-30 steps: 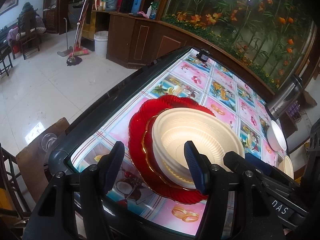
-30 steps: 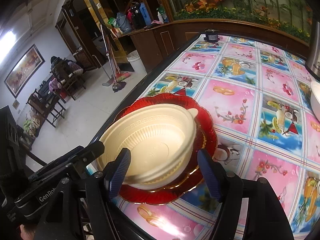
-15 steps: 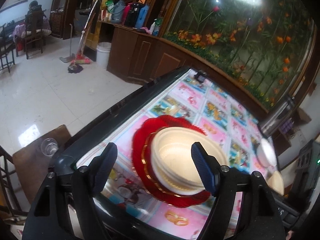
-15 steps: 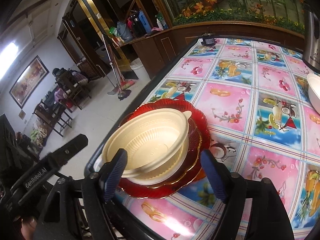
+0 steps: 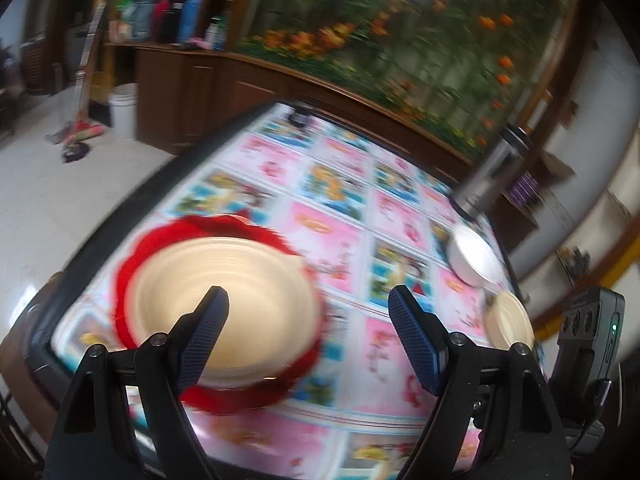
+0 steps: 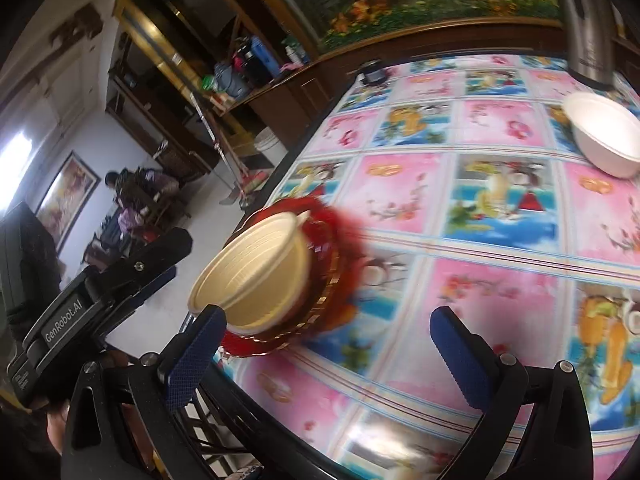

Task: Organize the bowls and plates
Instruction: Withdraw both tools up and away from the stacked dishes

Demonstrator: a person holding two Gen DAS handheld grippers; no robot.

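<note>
A cream bowl (image 5: 224, 296) sits in a stack of red plates (image 5: 132, 280) near the table's front left edge; it also shows in the right wrist view (image 6: 256, 276) on the red plates (image 6: 340, 256). A white bowl (image 5: 476, 256) (image 6: 604, 136) stands at the far right, and a cream bowl (image 5: 510, 320) lies nearer. My left gripper (image 5: 308, 308) is open and empty above the stack's right side. My right gripper (image 6: 328, 328) is open and empty, to the right of the stack.
A steel thermos (image 5: 488, 176) (image 6: 588, 32) stands behind the white bowl. A small dark object (image 6: 372, 74) sits at the table's far corner. The floral tablecloth (image 6: 480, 208) covers the table. A wooden cabinet (image 5: 192, 88) runs behind the table.
Both grippers have pulled back and up from the stack and swung right. The cream bowl stays on the red plates. Both views are now motion-blurred.
</note>
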